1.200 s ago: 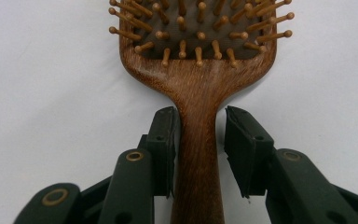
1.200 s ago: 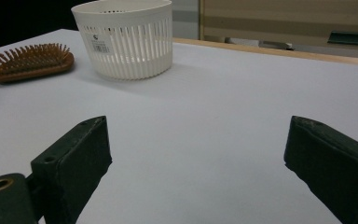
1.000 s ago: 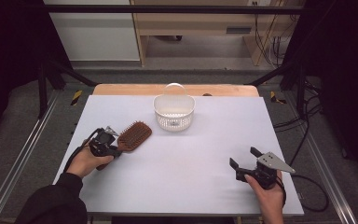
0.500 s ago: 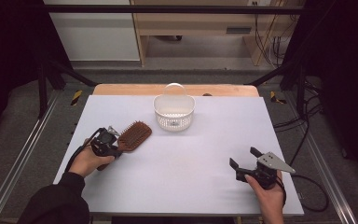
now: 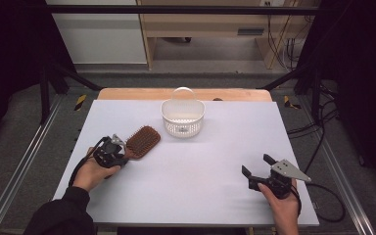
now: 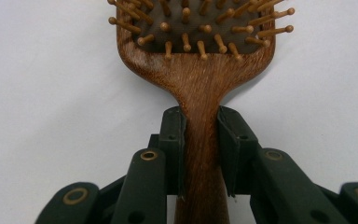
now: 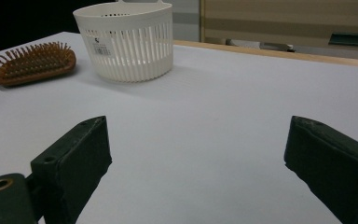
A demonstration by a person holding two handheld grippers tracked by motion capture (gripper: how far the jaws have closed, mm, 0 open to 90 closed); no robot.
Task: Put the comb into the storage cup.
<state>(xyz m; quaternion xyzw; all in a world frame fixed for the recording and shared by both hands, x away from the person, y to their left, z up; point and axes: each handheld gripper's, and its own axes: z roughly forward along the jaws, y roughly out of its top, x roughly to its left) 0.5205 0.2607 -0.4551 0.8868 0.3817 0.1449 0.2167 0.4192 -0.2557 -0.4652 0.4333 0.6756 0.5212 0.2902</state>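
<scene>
A wooden paddle hairbrush lies bristles-up on the white table, left of centre. My left gripper is shut on its handle. In the left gripper view the jaws have just been closing, and both pads press the handle's sides below the bristled head. My right gripper rests near the front right of the table, open, with nothing between its jaws. The right gripper view also has the hairbrush far off at the left.
A white slotted plastic basket stands at the back centre of the table, just right of the brush head; it is also in the right gripper view. A wooden strip runs along the table's far edge. Metal rails flank both sides.
</scene>
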